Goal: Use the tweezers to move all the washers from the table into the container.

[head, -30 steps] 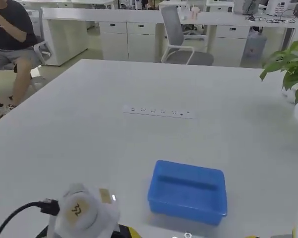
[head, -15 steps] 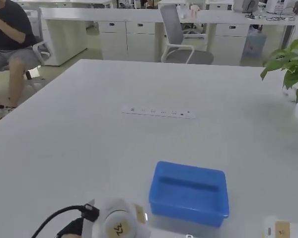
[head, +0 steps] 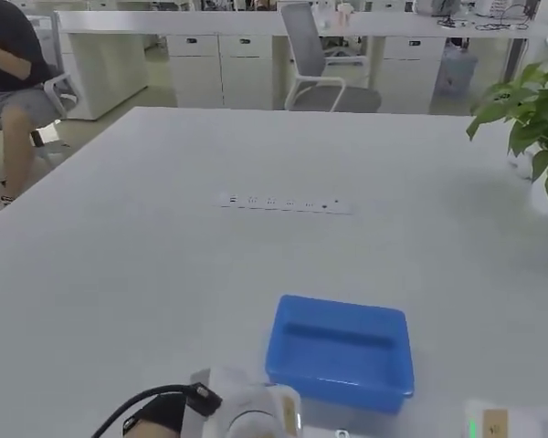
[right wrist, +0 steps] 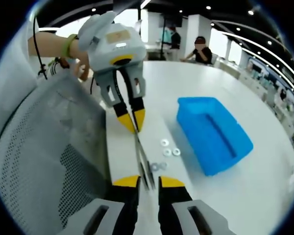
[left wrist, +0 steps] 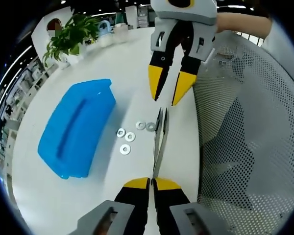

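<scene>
Pinching the tweezers (left wrist: 159, 137) by their tail, the left gripper (left wrist: 152, 183) is clamped, the right gripper (right wrist: 148, 181) gapes — a crooked squeeze could swing the tips and scatter washers (left wrist: 130, 136).

An office: a wide white desk (head: 119, 265) with a socket strip (head: 288, 203), far rows of drawer desks (head: 221, 57), a swivel chair (head: 321, 75), a plant (head: 528, 114) at right.

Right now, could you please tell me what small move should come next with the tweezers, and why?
Probably close the right gripper on the tweezers. Its jaws stand open on either side of them, while the left gripper is shut on the other end. Five washers lie on the table beside the blue container, so the tool needs a working grip first.
</scene>
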